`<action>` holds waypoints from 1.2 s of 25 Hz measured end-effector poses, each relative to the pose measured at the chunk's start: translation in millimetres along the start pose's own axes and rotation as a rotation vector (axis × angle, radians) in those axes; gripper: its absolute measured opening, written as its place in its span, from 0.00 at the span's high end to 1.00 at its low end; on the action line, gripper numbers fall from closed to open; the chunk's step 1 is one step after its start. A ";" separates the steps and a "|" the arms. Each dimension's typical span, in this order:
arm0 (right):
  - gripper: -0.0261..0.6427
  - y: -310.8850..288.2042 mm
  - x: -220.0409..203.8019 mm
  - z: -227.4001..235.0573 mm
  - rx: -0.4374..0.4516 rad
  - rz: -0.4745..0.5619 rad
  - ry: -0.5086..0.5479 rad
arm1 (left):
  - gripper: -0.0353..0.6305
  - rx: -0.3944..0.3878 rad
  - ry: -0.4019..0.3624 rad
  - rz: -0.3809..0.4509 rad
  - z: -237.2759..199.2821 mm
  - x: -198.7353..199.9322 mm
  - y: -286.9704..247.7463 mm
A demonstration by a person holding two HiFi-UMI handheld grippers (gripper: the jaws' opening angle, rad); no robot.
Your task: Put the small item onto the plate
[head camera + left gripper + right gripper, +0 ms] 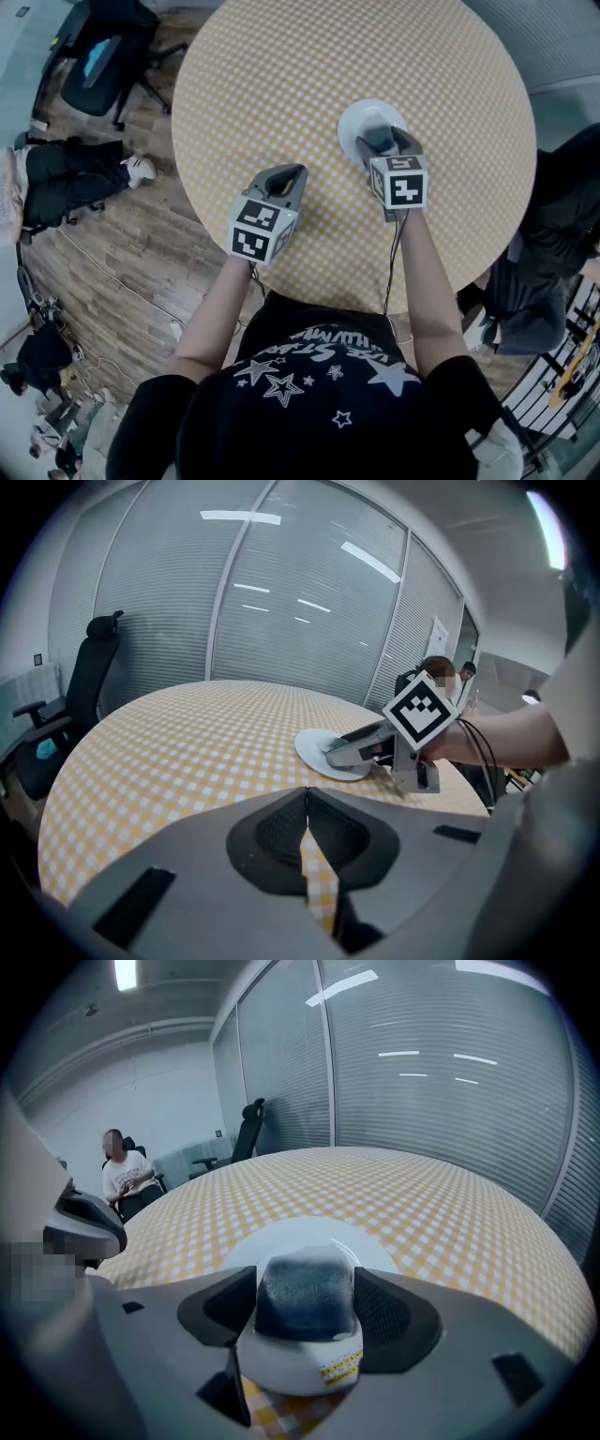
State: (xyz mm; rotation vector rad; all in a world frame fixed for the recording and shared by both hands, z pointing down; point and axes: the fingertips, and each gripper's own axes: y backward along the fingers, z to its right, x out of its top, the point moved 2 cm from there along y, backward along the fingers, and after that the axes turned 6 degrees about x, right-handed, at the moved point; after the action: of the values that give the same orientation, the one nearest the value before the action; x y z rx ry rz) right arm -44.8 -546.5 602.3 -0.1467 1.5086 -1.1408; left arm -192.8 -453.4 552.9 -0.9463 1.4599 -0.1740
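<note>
A white plate (358, 120) lies on the round yellow-checked table (281, 75); it also shows in the left gripper view (317, 754) and the right gripper view (281, 1241). My right gripper (379, 141) is shut on the small item (305, 1321), a white cup-shaped thing with a dark blue-grey top. It hangs over the plate's near edge. My left gripper (286, 178) is shut with nothing in it, over the table left of the plate. In the left gripper view its jaws (307, 832) meet at the tips.
A black office chair (103, 56) stands at the far left of the table, and a seated person (127, 1177) is off to the left. Glass walls with blinds (234, 592) lie behind the table. The table edge is close to my body.
</note>
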 end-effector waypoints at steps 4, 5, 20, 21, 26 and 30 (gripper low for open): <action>0.50 9.1 -1.3 1.3 -0.017 0.007 -0.005 | 0.93 0.007 -0.006 0.018 3.7 1.8 7.4; 0.50 11.2 -2.0 0.6 -0.018 0.003 -0.006 | 0.93 0.008 -0.006 0.020 4.3 1.7 10.1; 0.50 89.1 14.6 -45.7 -0.083 0.178 -0.057 | 0.93 -0.006 0.002 0.114 2.8 -7.1 84.2; 0.50 96.3 13.1 -52.0 -0.080 0.190 -0.060 | 0.93 -0.012 -0.003 0.126 4.6 -7.4 90.1; 0.50 131.2 -2.2 -87.1 -0.051 0.243 -0.108 | 0.93 -0.058 -0.055 0.143 14.0 -19.0 105.6; 0.67 157.4 -22.8 -108.9 -0.058 0.243 -0.120 | 0.93 -0.114 -0.058 0.135 31.0 -30.0 110.6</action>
State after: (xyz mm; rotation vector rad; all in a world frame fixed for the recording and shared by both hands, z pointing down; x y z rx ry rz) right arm -49.5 -389.8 490.0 -0.0683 1.4109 -0.8801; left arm -218.4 -349.9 500.9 -0.9331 1.4867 0.0354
